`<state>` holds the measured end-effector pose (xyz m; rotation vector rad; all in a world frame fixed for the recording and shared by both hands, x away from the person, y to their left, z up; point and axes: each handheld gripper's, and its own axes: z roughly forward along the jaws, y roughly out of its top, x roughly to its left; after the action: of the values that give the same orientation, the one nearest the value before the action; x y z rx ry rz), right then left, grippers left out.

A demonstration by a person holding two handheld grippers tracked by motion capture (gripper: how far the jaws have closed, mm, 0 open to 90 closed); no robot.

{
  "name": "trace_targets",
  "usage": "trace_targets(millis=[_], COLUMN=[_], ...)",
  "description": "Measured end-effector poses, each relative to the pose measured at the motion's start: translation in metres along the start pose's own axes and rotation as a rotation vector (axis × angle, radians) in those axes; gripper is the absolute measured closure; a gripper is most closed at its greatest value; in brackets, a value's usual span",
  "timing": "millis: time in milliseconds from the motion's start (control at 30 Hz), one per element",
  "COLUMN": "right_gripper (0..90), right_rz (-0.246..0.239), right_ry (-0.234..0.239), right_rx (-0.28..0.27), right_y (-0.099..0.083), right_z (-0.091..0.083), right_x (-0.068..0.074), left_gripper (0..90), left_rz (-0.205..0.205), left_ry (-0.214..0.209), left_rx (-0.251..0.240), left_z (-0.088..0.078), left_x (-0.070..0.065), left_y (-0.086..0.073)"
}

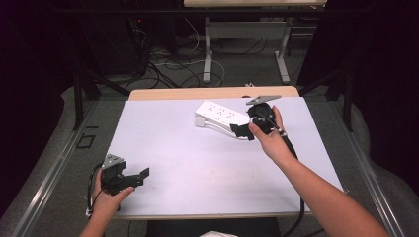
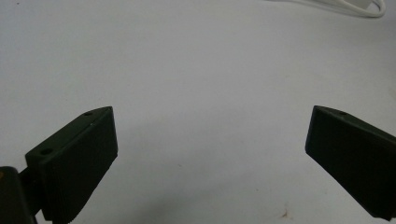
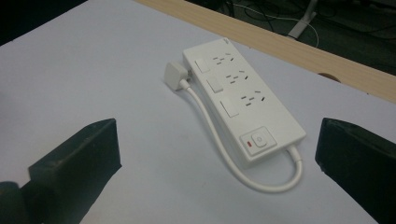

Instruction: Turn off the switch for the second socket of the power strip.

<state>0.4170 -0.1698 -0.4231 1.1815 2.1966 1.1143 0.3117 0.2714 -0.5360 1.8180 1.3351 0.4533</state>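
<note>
A white power strip lies flat on the far middle of the white table. In the right gripper view the power strip shows three socket groups and a red-marked switch. Its white cable loops back along its side to a white plug lying on the table. My right gripper hovers just right of the strip's near end, open; between its jaws nothing is held. My left gripper rests near the front left edge, open over bare table. The cable crosses that view's top corner.
The table's wooden far edge has a small notch. Beyond it stand the metal legs of another table among loose floor cables. Dark frames flank both sides.
</note>
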Motion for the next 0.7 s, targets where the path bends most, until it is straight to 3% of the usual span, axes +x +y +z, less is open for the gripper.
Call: trace_targets(millis=[433,700], right_gripper=[0.0,0.0], right_rz=[-0.019,0.001], right_ry=[-0.042,-0.058], right_rx=[0.023,0.015], right_y=[-0.033,-0.058], right_z=[-0.031,-0.043], right_x=[-0.005,-0.011], left_gripper=[2.0,2.0], left_rz=[0.001,-0.001], left_ry=[0.005,0.010], left_rx=[-0.002,-0.006], left_z=[0.000,-0.001], left_x=[-0.001,0.000], left_y=[0.000,0.000])
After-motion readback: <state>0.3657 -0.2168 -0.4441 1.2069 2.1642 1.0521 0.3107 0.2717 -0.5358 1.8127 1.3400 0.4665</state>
